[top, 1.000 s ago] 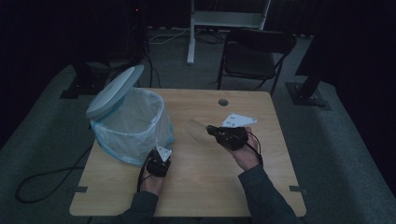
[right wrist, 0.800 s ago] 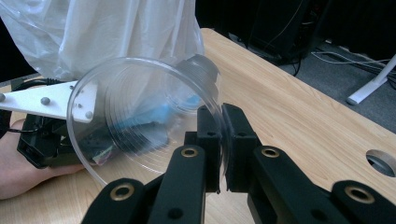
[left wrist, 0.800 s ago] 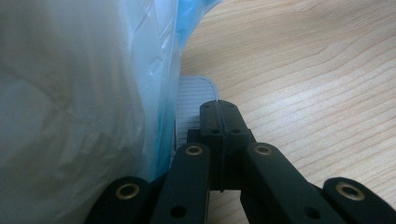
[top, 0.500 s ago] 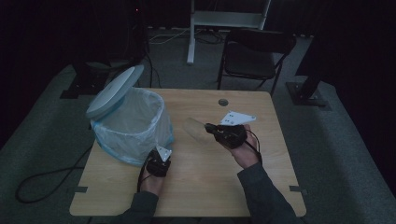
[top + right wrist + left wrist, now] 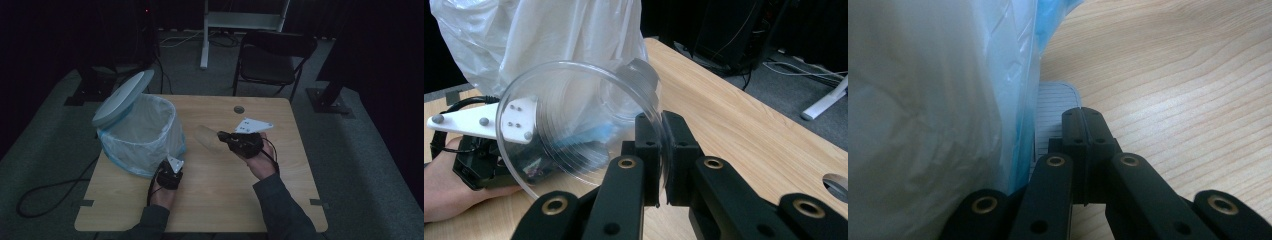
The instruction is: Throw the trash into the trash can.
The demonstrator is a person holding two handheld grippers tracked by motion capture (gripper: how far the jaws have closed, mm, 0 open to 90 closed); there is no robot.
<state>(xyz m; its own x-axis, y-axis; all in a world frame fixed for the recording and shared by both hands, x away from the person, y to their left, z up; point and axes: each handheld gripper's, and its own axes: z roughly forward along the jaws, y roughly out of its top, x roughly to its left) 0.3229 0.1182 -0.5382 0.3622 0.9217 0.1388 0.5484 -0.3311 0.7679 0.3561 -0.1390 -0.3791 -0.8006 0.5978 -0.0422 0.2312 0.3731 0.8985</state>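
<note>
- The right gripper [image 5: 222, 136] is held above the middle of the wooden table [image 5: 280, 165], pointing toward the bin, with its jaws clenched on the rim of a clear plastic cup [image 5: 207, 140].
- In the right gripper view the cup [image 5: 579, 125] lies on its side, its open mouth toward the camera; the rim is pinched between the two black jaws, and the cup's bottom points away toward the bag.
- From above, the cup is near the right side of the bin and apart from it, off the tabletop.
- The bin [image 5: 137, 135] stands on the left part of the table, lined with a pale blue-white plastic bag [image 5: 150, 127]; its round lid [image 5: 122, 97] is tipped up at the far left edge.
- The left gripper [image 5: 170, 172] sits low at the near foot of the bin, held by the left hand [image 5: 162, 195].
- In the left gripper view its jaws are pressed together with nothing seen between them, just beside the bag [image 5: 933, 100] and over a grey ribbed pedal [image 5: 1053, 115] at the bin's base; whether the tips touch the pedal I cannot tell.
- The right hand [image 5: 260, 162] grips the right gripper from behind.
- A folding chair [image 5: 272, 60] stands beyond the far edge of the table.
</note>
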